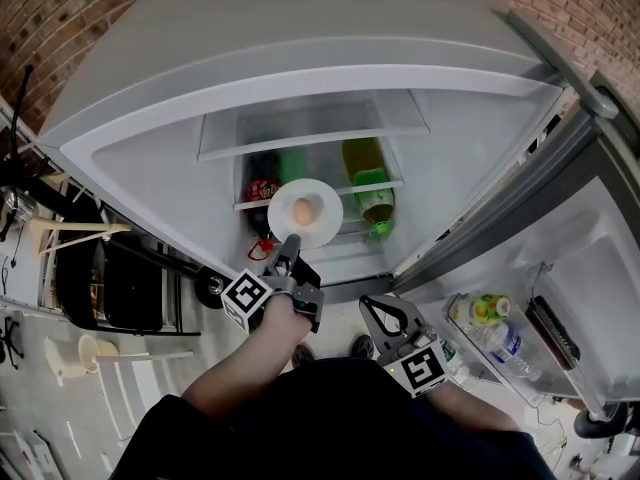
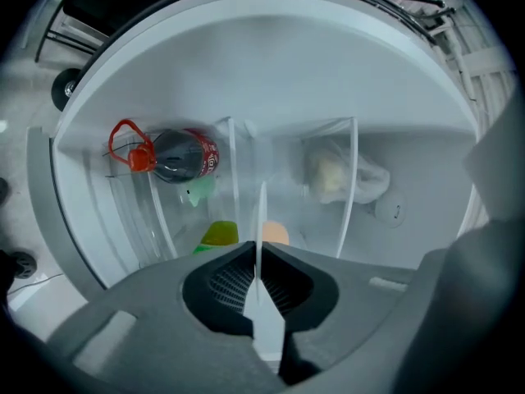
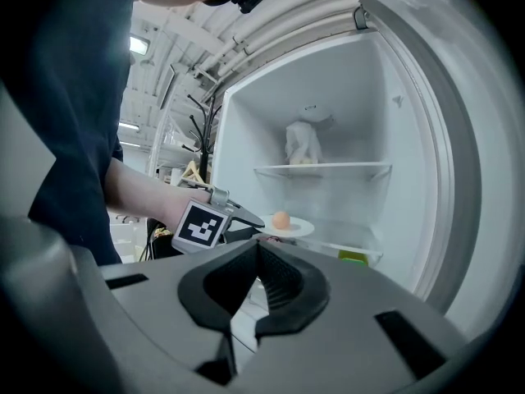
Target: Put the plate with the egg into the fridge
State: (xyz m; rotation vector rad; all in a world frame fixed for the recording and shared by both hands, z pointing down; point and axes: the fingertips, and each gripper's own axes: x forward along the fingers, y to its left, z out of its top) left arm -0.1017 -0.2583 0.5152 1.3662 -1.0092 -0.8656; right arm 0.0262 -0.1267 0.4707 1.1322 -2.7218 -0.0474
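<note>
Task's thing: the plate (image 1: 322, 230) is hanging level in the open mouth of the fridge (image 1: 300, 78), with the egg (image 1: 305, 209) sitting near its middle.

Left jaws: the left gripper (image 1: 290, 241) is pinching the plate's near rim. In the left gripper view the jaws are pressing together on a thin white edge, so the grip is narrow and firm.

Which way it lies: the plate is reaching straight ahead of those jaws into the compartment, and the egg is riding just beyond the fingertips.

Nearer hand: the left one, since it is already carrying the load. The right gripper (image 1: 375, 308) is waiting outside the fridge beside the person's body, with its jaws together on nothing.

Above: a glass shelf (image 3: 324, 168) is running over the plate, with a white bag (image 3: 302, 144) resting on it.

Around: a dark cola bottle (image 1: 262, 188) is standing to the plate's left and a green bottle (image 1: 372, 190) to its right, both just behind it. I cannot tell whether they are upright or lying down.

In the way: I am judging the gap between the two bottles to be the tight spot. The plate is probably needing a level push and a gentle set-down so the egg is not rolling off.

Door side: the door shelf (image 1: 560, 393) is holding bottles well off to the right, clear of the path.
</note>
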